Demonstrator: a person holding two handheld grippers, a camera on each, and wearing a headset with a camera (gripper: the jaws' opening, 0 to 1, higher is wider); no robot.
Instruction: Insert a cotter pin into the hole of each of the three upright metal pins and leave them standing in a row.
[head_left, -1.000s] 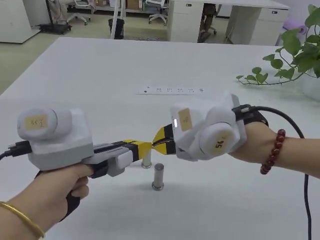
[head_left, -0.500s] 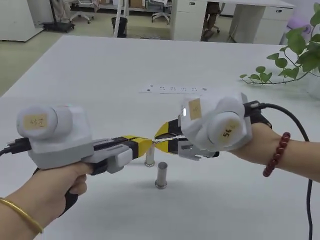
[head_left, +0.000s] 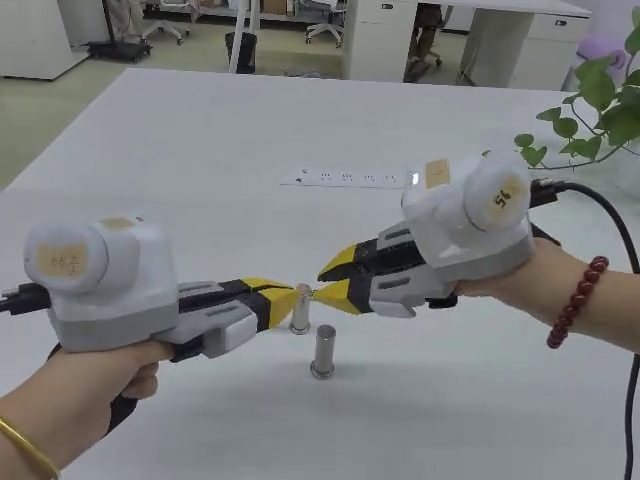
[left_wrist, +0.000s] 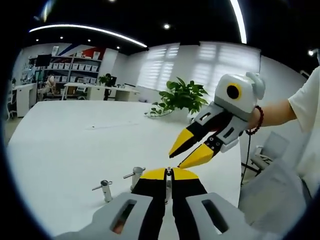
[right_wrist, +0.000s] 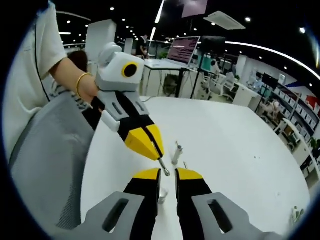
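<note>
Two metal pins stand at the centre of the head view, the far pin (head_left: 300, 311) right under the jaw tips and the near pin (head_left: 323, 352) just below it. At the left, our left gripper (head_left: 283, 298) has its jaws pressed together on a cotter pin (right_wrist: 163, 169), whose free end pokes out where the other side can reach it. Our right gripper (head_left: 328, 283) faces it with jaws spread, which we judge is ready to pinch that end and steady it.
</note>
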